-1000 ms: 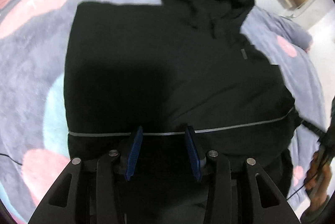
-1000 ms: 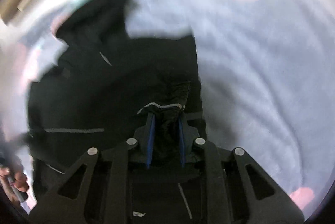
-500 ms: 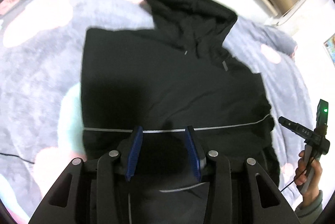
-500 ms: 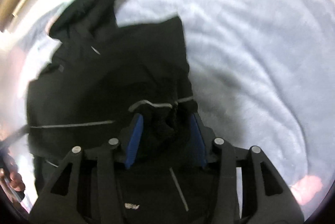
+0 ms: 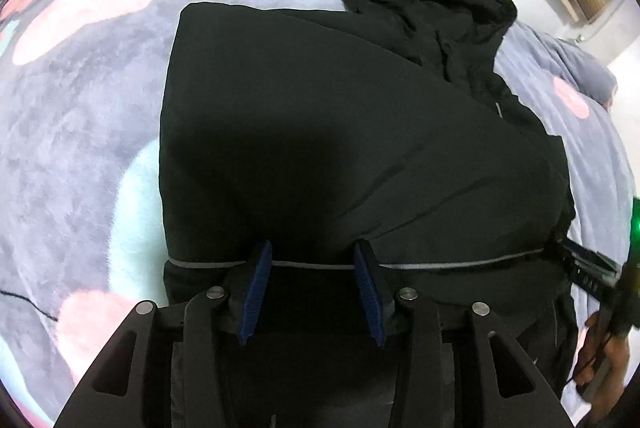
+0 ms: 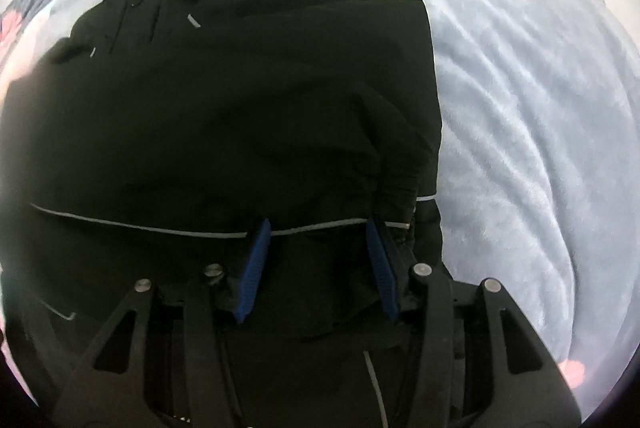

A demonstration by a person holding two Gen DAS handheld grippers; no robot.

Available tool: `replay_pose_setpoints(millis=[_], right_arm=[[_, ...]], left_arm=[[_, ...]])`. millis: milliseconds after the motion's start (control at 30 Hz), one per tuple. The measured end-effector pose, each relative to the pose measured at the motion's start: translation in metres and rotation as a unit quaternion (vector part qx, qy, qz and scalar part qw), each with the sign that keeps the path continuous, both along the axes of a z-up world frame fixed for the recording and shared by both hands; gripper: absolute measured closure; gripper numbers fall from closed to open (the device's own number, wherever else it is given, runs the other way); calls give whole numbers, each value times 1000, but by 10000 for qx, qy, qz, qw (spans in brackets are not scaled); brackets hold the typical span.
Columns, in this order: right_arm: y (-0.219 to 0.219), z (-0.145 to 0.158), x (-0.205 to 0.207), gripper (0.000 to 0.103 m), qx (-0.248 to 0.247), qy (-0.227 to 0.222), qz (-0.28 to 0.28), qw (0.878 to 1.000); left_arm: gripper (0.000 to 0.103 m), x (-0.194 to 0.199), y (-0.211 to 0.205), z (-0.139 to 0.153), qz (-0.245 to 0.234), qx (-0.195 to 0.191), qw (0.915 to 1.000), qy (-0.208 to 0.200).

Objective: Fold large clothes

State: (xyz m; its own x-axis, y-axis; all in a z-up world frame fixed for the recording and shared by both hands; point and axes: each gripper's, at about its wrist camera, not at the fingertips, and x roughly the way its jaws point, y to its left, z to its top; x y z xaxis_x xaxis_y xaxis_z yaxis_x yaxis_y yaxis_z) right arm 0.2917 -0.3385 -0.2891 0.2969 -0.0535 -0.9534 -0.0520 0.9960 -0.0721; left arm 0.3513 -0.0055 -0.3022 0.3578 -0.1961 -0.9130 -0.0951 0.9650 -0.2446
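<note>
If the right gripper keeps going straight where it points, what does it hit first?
Probably the black jacket: the open right gripper points onto its body near the grey piping. Depth is unclear.

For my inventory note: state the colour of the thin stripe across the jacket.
Silver-grey, on a black jacket; the stripe shows best in the right wrist view.

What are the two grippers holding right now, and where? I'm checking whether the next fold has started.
Nothing. The left gripper and right gripper are both open over the black jacket, near its grey stripe, with no fabric pinched.
</note>
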Motion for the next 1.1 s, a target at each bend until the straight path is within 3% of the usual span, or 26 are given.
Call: replay_pose_setpoints(millis=[233, 500, 667, 800, 900, 1100], right_arm=[[12, 1, -3, 56, -277, -21, 66, 9996], [28, 78, -31, 56, -336, -617, 330, 9970], [31, 105, -29, 55, 211, -716, 351, 9966], [39, 117, -4, 55, 367, -829, 446, 9949], [40, 123, 26, 55, 696, -1024, 432, 9914], [42, 111, 117, 54, 1104, -1253, 345, 9853]], left_arm=[[51, 0, -12, -1, -160, 273, 9995, -35], [51, -44, -20, 58, -266, 131, 9982, -516], [51, -62, -20, 97, -446, 264, 9953, -814], [50, -36, -17, 124, -585, 375, 9914, -1112], [50, 5, -12, 137, -605, 562, 9876, -1338], [50, 109, 12, 129, -254, 336, 9881, -1477]])
